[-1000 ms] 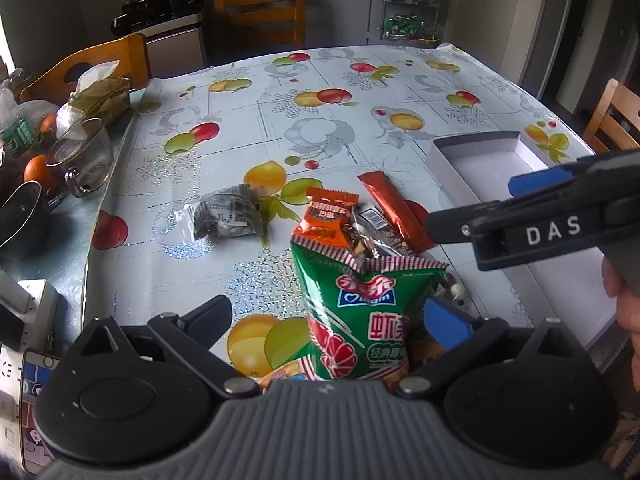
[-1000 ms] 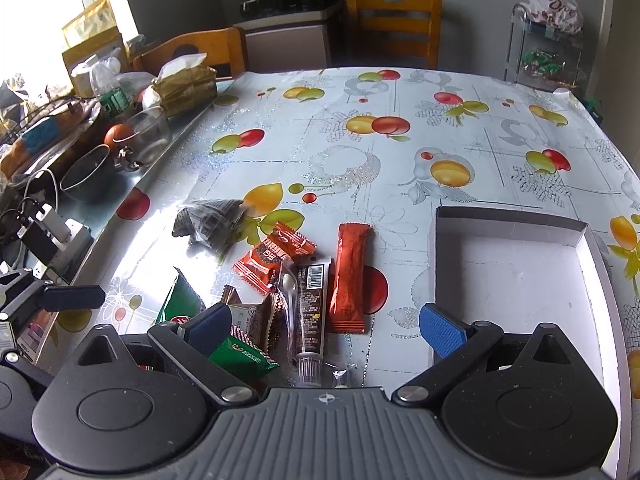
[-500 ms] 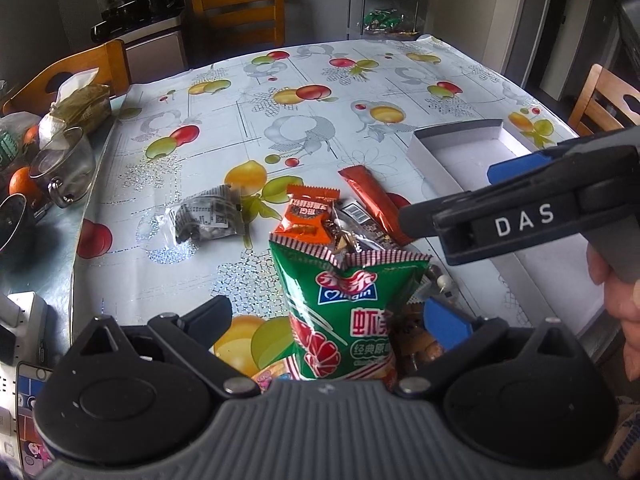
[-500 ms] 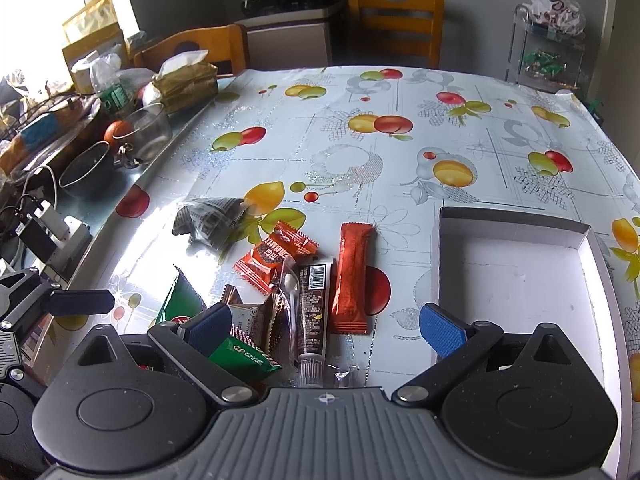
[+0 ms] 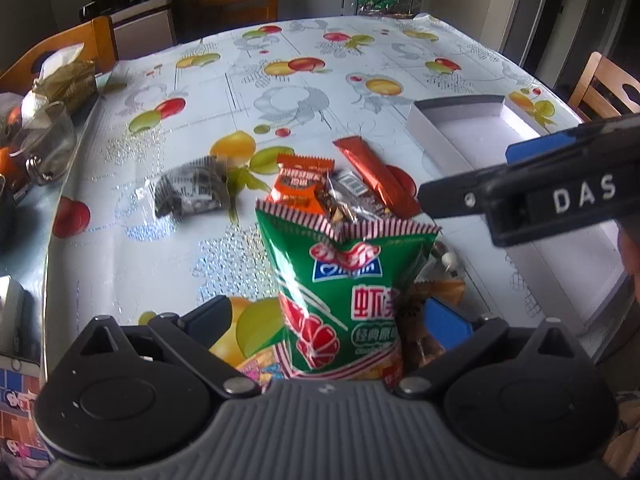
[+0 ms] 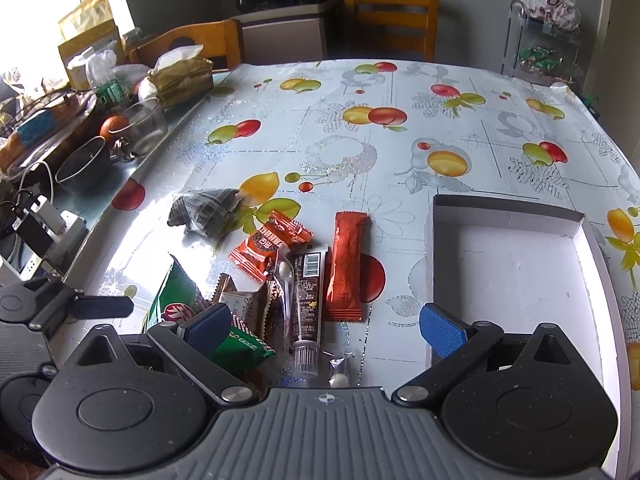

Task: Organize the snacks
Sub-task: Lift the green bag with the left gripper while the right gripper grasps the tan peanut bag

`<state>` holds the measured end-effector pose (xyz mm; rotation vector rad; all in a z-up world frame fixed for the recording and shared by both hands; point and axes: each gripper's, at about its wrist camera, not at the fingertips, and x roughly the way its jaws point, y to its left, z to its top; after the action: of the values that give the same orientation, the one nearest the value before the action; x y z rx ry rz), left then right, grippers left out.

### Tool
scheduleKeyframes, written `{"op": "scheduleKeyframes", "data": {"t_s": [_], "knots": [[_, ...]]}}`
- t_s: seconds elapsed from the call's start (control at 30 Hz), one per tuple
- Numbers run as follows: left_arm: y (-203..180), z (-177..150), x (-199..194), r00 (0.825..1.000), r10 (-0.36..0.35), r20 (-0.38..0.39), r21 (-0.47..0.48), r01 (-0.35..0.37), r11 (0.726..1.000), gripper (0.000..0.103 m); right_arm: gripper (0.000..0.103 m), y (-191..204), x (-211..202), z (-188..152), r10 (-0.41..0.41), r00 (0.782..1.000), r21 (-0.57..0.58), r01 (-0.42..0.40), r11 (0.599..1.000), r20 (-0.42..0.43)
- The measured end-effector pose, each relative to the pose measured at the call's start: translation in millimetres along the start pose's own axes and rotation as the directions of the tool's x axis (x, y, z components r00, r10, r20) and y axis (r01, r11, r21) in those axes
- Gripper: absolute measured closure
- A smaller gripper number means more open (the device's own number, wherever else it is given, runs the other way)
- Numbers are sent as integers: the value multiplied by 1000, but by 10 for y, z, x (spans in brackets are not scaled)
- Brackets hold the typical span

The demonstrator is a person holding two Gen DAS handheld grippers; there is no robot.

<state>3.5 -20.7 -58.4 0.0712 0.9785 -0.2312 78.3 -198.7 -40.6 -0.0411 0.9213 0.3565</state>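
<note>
while both fingers gape, green bag blocks left gripper; white box beside right gripper.

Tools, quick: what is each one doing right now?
Left tool: open, its fingers either side of the green snack bag, not squeezing it.
Right tool: open, holding nothing.
</note>
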Motion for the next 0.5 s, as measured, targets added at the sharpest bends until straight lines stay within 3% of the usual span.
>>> {"op": "scheduleKeyframes", "data": {"t_s": [0.17, 0.27, 0.37, 0.5], "knots": [[8, -38, 33, 998, 16, 67, 45, -19, 999, 0, 1, -4, 18, -27, 0, 1000, 4, 0, 1000, -13], [3, -68, 86, 997, 3, 71, 80, -9, 997, 11, 1, 5, 12, -36, 5, 1000, 2, -5, 1000, -13], [54, -90, 119, 998, -41, 46, 42, 39, 998, 23, 1, -4, -1, -38, 1, 1000, 6, -1, 1000, -9], [47, -118, 112, 998, -39, 50, 41, 37, 998, 26, 1, -15, -3, -51, -4, 1000, 14, 4, 1000, -15]]}}
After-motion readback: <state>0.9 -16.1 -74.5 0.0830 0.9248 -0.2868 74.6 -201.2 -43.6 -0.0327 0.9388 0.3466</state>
